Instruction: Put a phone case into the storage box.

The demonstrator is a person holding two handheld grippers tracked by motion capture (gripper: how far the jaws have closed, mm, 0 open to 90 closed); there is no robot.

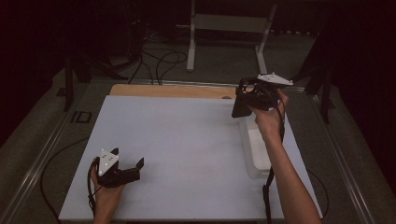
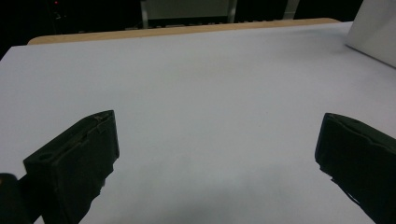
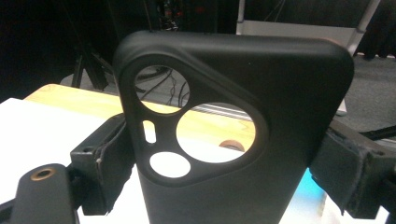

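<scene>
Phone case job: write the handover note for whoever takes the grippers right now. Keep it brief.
Right gripper: shut on the black phone case, held upright in the air over the far right part of the white table. The jaws clamp its two long sides; the camera cutouts are at the top.
Left gripper: open, holding nothing, low over the near left of the table.
White tray: on the right side of the table, below the right forearm; its contents cannot be made out.
Done: case picked up.
Left: case not yet set down anywhere; where it goes is your call.
</scene>
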